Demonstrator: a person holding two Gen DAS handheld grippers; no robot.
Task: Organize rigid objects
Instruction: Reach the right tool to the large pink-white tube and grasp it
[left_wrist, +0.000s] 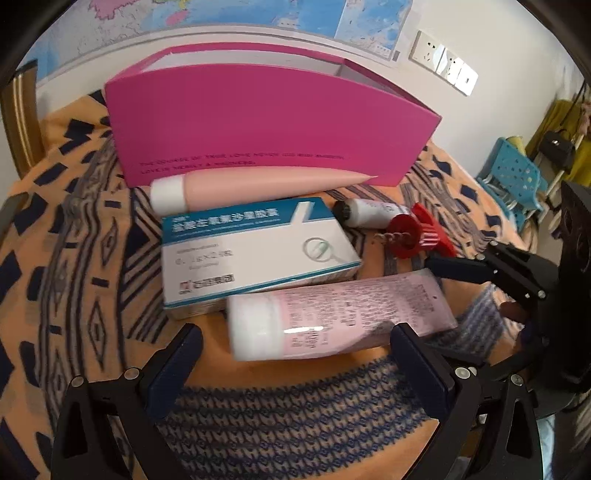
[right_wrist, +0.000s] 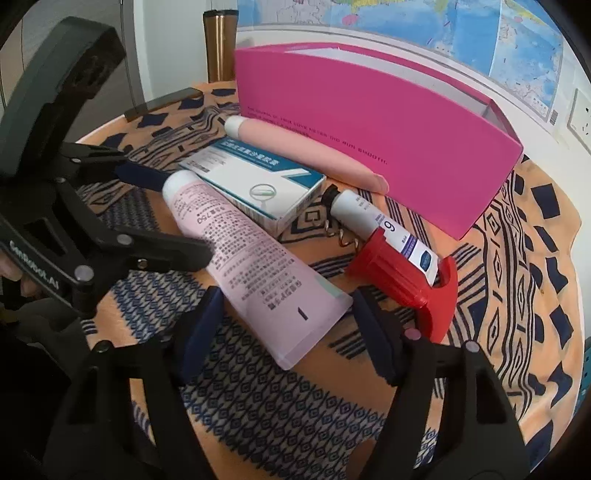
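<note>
A pale pink tube (right_wrist: 255, 258) with a white cap (left_wrist: 255, 328) lies on the patterned cloth. My left gripper (left_wrist: 295, 354) is open, its jaws straddling the cap end without touching it. My right gripper (right_wrist: 284, 317) is open around the tube's flat crimped end, with its pads close to both edges. Behind the tube lie a blue-and-white medicine box (left_wrist: 255, 251), a peach tube (left_wrist: 266, 184) and a small white tube (right_wrist: 373, 218). The small tube rests on a red corkscrew (right_wrist: 406, 280). An open magenta box (left_wrist: 266, 125) stands at the back.
The round table's orange-and-navy cloth (right_wrist: 517, 295) has bare room at the right and in front. A wall with maps and sockets (left_wrist: 443, 59) is behind it. A turquoise chair (left_wrist: 517, 177) stands to the right and a metal flask (right_wrist: 219, 44) at the back left.
</note>
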